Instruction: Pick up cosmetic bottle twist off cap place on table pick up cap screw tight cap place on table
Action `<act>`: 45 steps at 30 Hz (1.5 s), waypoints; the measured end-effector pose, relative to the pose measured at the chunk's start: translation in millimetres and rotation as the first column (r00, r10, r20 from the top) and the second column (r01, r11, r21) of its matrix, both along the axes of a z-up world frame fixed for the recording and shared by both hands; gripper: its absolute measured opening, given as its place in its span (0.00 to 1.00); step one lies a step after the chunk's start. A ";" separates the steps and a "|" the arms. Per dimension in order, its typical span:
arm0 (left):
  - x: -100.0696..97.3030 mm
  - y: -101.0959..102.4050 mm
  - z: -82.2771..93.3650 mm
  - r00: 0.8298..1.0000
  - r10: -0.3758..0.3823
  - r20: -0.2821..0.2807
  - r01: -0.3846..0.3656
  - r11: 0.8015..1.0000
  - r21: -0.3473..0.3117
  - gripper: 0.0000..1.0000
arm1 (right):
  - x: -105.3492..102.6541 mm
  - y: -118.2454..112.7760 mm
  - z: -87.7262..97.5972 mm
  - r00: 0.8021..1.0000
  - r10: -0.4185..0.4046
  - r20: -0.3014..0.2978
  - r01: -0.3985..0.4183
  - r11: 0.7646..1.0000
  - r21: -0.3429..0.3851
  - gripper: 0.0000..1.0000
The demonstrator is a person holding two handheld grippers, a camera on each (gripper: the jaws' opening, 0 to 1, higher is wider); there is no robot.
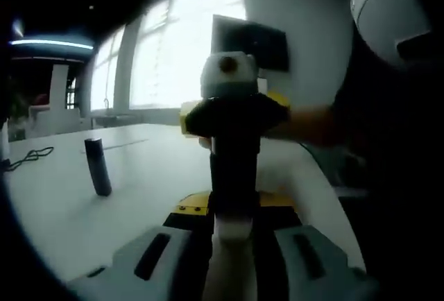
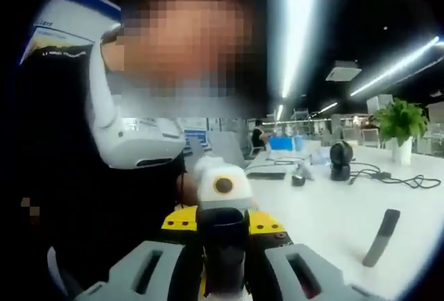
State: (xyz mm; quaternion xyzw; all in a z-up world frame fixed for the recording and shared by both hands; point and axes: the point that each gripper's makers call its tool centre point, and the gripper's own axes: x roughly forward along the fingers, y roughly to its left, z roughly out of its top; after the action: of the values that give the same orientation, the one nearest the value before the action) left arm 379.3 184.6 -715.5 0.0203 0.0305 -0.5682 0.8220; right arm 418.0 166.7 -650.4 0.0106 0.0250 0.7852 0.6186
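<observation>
- Since both ends need a grip for any twisting, the slim cosmetic bottle (image 1: 234, 169), black with a pale whitish end, is held up in the air between the two tools, well clear of the white table (image 1: 62, 204).
- The left gripper (image 1: 232, 235) is pinched onto the pale end, and the right gripper (image 1: 236, 117) is clamped onto the black end from the opposite side. So one end can be held steady while the other is turned, by the look of it.
- Whether the cap is being loosened or tightened can't be told tbh, since no seam can be made out.
- A dark slim cylinder (image 1: 97, 166) is stood upright on the table, well apart from the bottle. It might be a separate piece, but that's a guess.
- Further off, a black looped cable (image 2: 395, 176), a round black gadget (image 2: 340, 159) and a green potted plant (image 2: 399, 124) are spread along the far side of the table.
- Nothing is parked under the bottle, so a clear landing spot is there. The only thing to be steered around is that upright cylinder, which looks easy to knock over.
</observation>
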 end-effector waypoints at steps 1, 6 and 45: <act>-0.5 0.0 0.0 1.000 -0.001 0.003 0.001 1.000 0.003 0.10 | -3.1 1.4 -0.1 1.000 -0.013 0.011 0.013 1.000 -0.002 0.16; -2.4 0.0 0.0 1.000 -0.002 0.020 0.001 1.000 0.014 0.09 | -11.0 2.7 -0.4 0.996 -0.082 0.040 0.083 0.997 -0.008 0.16; -3.8 0.0 1.5 0.999 0.017 0.042 -0.017 1.000 0.013 0.10 | -42.9 54.1 -1.9 0.960 -0.279 0.035 0.279 0.960 0.007 0.17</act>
State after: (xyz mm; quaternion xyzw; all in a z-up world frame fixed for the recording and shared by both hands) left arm 375.5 184.6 -714.0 0.0377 0.0172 -0.5604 0.8272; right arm 375.0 220.8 -652.3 0.0005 0.0116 0.6905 0.7233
